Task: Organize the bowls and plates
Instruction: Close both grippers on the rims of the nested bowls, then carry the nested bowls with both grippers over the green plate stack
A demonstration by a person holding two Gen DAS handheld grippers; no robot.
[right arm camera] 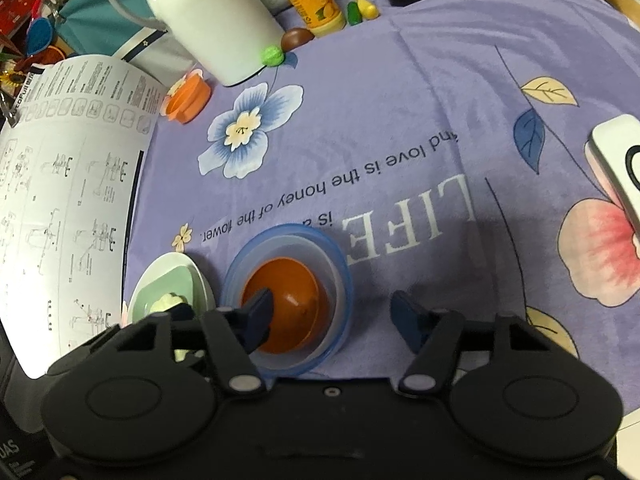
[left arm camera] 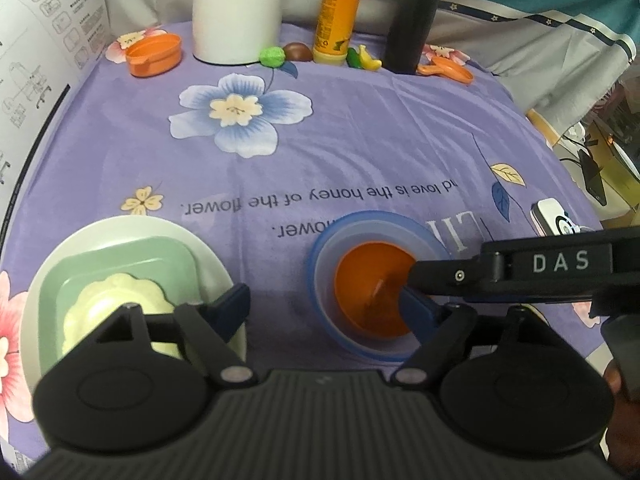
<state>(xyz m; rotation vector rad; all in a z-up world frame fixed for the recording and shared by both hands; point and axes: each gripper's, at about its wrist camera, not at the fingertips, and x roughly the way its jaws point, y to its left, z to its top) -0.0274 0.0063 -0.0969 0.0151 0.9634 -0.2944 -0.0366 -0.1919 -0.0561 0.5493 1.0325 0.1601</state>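
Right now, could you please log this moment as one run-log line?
left gripper: open, between stacks | right gripper: open, finger inside orange plastic bowl | orange bowl: nested in blue-rimmed bowl | green square dish: on white plate

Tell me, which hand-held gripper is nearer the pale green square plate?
Left. The left hand-held gripper has one finger beside the pale green square plate; the right hand-held gripper reaches into the orange round bowl.
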